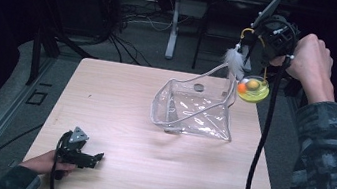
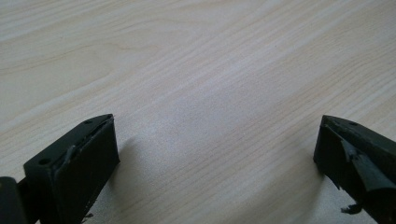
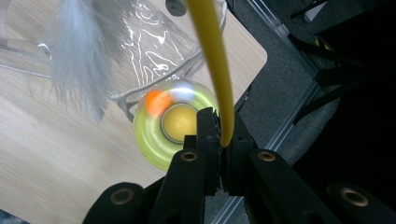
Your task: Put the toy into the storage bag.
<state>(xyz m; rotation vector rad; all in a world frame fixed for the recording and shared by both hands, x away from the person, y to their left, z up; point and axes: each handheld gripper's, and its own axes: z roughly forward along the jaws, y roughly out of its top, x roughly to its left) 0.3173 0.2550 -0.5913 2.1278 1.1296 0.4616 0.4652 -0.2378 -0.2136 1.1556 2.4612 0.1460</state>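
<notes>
The cat toy [image 1: 253,88], a yellow-green ring track with an orange ball and a yellow hub, hangs in the air just off the tabletop's [image 1: 117,117] far right corner, dangling from a yellow wand [image 3: 215,70] with a white feather [image 1: 235,60] beside it. It hangs next to the clear plastic pouch [image 1: 194,108], which sits open-mouthed toward the far right of the tabletop with its handle loop raised; the toy looks level with or slightly above the pouch's rim, outside it on the right. The step in hand appears to be carrying the toy over to go into the pouch. To do that well, I would bring the ring over the open mouth first, let the swinging settle, then lower it straight so that the feather and the ring go past the handle without snagging or tipping the soft pouch; the free gripper could steady the rim if it sags. The right gripper [image 3: 219,140] has its jaws fully closed, pinching the yellow wand near its bent end, as the right gripper view shows. The left gripper [image 1: 80,154] rests low at the near left corner, well apart from the pouch, its jaws spread wide over bare wood with nothing between them.
</notes>
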